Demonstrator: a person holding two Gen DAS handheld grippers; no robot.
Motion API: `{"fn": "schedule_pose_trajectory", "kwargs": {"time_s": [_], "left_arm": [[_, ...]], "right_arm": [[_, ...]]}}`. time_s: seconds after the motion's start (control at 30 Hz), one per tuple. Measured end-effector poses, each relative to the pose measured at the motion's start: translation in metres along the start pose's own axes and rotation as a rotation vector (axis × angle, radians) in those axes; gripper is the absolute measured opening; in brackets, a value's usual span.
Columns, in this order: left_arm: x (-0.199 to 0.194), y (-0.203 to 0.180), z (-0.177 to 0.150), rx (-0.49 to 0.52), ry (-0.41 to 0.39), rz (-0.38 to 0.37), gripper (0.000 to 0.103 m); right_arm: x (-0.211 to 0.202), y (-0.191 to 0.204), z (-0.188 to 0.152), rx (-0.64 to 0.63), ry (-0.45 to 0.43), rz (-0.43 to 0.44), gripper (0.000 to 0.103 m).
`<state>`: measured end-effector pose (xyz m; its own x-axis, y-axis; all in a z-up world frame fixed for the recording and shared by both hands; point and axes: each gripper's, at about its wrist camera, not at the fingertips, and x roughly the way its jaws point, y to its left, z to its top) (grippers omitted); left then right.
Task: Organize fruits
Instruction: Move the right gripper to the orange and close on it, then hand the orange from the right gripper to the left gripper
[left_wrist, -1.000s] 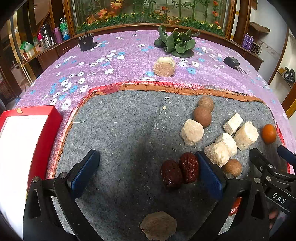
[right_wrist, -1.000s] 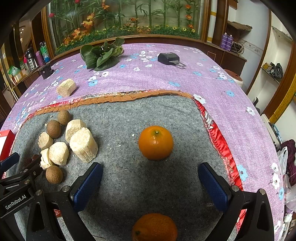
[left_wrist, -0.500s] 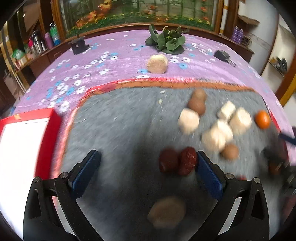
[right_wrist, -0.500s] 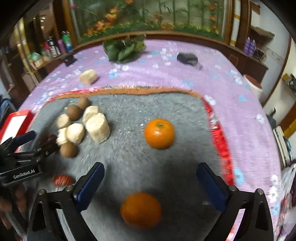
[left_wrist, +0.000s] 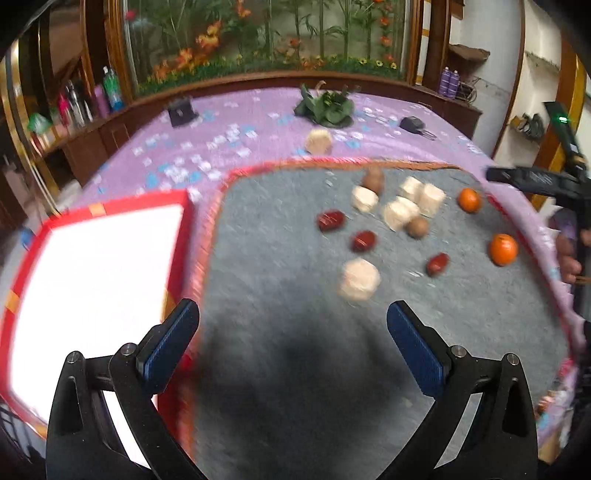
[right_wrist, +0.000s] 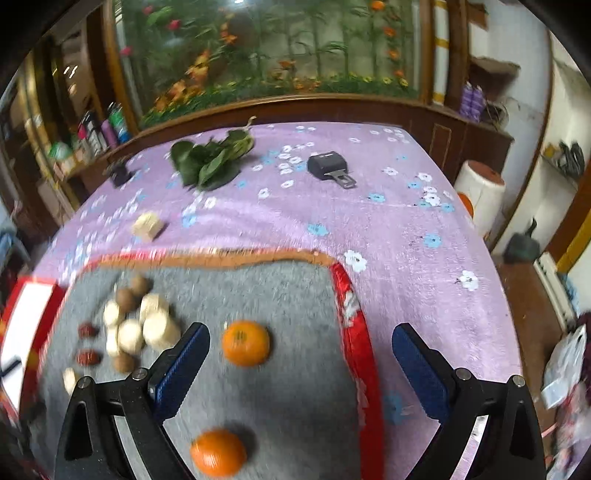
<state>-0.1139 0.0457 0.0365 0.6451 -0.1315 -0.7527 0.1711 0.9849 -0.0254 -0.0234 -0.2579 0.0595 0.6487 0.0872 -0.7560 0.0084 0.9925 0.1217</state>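
left gripper (left_wrist: 291, 343) jaws wide, empty, low centre of frame; red dates (left_wrist: 364, 240) mid-frame on grey mat (left_wrist: 277, 266). right gripper (right_wrist: 301, 363) wide, empty; orange (right_wrist: 245, 342) just inside left pad. pick 1 fruit, centre it, close gently; likely sort by kind.

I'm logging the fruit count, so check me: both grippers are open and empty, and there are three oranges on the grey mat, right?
Not quite. Only two oranges sit on the grey mat: one orange further off and another orange nearer, as the right wrist view shows. The left gripper and right gripper are indeed open and empty.
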Motion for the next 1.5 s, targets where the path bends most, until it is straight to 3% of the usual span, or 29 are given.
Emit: {"fn": "schedule_pose_trajectory", "kwargs": {"time_s": [0.07,0.2,0.4,0.53,0.63,0.73,0.8,0.83,0.97,1.13,1.27,1.4,1.47,1.5], "left_arm": [[-0.002,-0.01,-0.001,0.017,0.01,-0.048,0.103],[-0.009,-0.027,0.002,0.051,-0.008,-0.006,0.103],[-0.013,-0.083,0.013,0.174,-0.02,-0.063,0.102],[-0.005,-0.107,0.014,0.202,0.015,-0.118,0.102],[-0.003,-0.119,0.015,0.214,0.015,-0.134,0.102],[-0.001,-0.128,0.017,0.228,0.022,-0.152,0.102],[0.004,-0.137,0.02,0.246,0.032,-0.155,0.098],[0.006,-0.14,0.021,0.256,0.039,-0.16,0.096],[0.016,-0.157,0.028,0.281,0.054,-0.191,0.091],[0.034,-0.184,0.035,0.323,0.083,-0.22,0.077],[0.052,-0.197,0.04,0.315,0.122,-0.248,0.062],[0.068,-0.203,0.042,0.309,0.157,-0.268,0.051],[0.074,-0.206,0.041,0.305,0.17,-0.281,0.038],[0.076,-0.207,0.04,0.305,0.169,-0.277,0.037]], "right_arm": [[0.002,-0.011,0.002,0.079,-0.003,0.054,0.099],[0.007,-0.034,-0.007,0.215,-0.03,0.181,0.099],[0.023,-0.031,-0.01,0.248,0.051,0.319,0.087],[0.039,-0.01,-0.012,0.165,0.115,0.26,0.075],[0.04,0.002,-0.012,0.11,0.1,0.204,0.068],[0.041,0.014,-0.015,0.016,0.074,0.103,0.053],[0.041,0.018,-0.017,-0.026,0.06,0.035,0.032],[0.043,0.014,-0.017,-0.027,0.06,0.028,0.032],[0.033,-0.017,-0.012,0.117,0.046,0.142,0.031],[0.005,-0.06,-0.005,0.346,-0.09,0.329,0.031],[-0.003,-0.08,-0.005,0.459,-0.143,0.377,0.031],[-0.004,-0.083,-0.004,0.475,-0.142,0.383,0.031],[-0.005,-0.081,-0.003,0.471,-0.138,0.393,0.031],[-0.005,-0.081,-0.004,0.468,-0.139,0.393,0.031]]}}
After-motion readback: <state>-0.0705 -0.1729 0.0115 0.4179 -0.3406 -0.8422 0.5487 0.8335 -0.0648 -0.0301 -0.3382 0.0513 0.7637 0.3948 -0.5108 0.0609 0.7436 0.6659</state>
